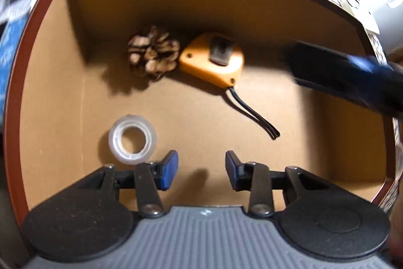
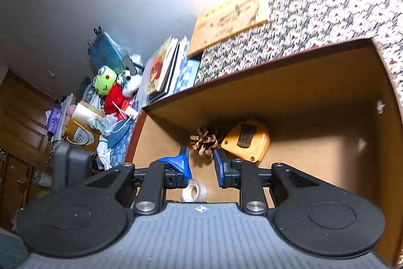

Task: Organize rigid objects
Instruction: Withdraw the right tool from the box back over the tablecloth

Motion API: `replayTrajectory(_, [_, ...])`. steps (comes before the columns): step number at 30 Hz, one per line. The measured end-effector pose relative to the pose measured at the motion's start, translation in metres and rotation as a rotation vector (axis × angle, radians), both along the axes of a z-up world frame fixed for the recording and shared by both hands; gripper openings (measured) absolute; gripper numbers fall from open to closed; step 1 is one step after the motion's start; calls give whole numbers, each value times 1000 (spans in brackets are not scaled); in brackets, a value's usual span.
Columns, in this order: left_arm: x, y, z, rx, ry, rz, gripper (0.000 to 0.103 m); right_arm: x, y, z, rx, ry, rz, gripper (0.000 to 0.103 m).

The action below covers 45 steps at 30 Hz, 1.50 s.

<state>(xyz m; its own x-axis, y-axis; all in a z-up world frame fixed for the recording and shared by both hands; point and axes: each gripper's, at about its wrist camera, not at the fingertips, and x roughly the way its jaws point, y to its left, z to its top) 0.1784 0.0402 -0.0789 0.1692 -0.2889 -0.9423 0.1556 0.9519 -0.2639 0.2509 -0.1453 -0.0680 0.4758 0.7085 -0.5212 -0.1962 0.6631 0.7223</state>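
An open cardboard box [image 1: 176, 4] with a brown inside fills the left wrist view. At its back lie a pine cone [image 1: 153, 53] and, touching it, a yellow tape measure [image 1: 211, 60] with a black strap. A clear tape roll [image 1: 132, 140] lies flat near the front left. My left gripper [image 1: 201, 168] hangs open above the box floor, just right of the roll, with nothing between its pads. A blurred black-and-blue finger [image 1: 352, 72] of the other gripper comes in from the right. My right gripper [image 2: 201, 168] is open over the box [image 2: 302, 82], with the pine cone [image 2: 205, 140], tape measure [image 2: 245, 140] and tape roll [image 2: 195, 191] beyond it.
The box stands on a flower-patterned cloth [image 2: 314, 7]. Behind it lie a wooden plaque [image 2: 229, 19], stacked books [image 2: 163, 70], and a heap with plush toys [image 2: 113, 87] and bags. A grey upright part [image 2: 70, 163] stands at the left. The right half of the box floor is bare.
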Motion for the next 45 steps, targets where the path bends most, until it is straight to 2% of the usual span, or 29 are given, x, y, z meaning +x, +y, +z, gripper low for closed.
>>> replayTrajectory(6, [7, 12, -5, 130, -25, 54, 35, -17, -6, 8, -22, -63, -35, 6])
replayTrajectory(10, [3, 15, -1, 128, -52, 48, 35, -26, -6, 8, -38, -78, -45, 6])
replayTrajectory(16, [-16, 6, 19, 171, -159, 18, 35, -40, -1, 10, -78, -100, -22, 6])
replayTrajectory(20, [-29, -1, 32, 202, -222, 19, 40, -46, 0, 12, -109, -116, -16, 7])
replayTrajectory(22, [-31, -3, 38, 216, -244, 23, 45, -48, 0, 12, -119, -117, -11, 7])
replayTrajectory(28, [-44, -11, 55, 282, -321, 52, 51, -56, -4, 16, -128, -136, 15, 7])
replayTrajectory(34, [-59, -16, 67, 334, -367, 96, 56, -67, -6, 19, -155, -163, 46, 7])
replayTrajectory(45, [-90, -26, 85, 392, -407, 182, 57, -86, -17, 23, -149, -195, 102, 7])
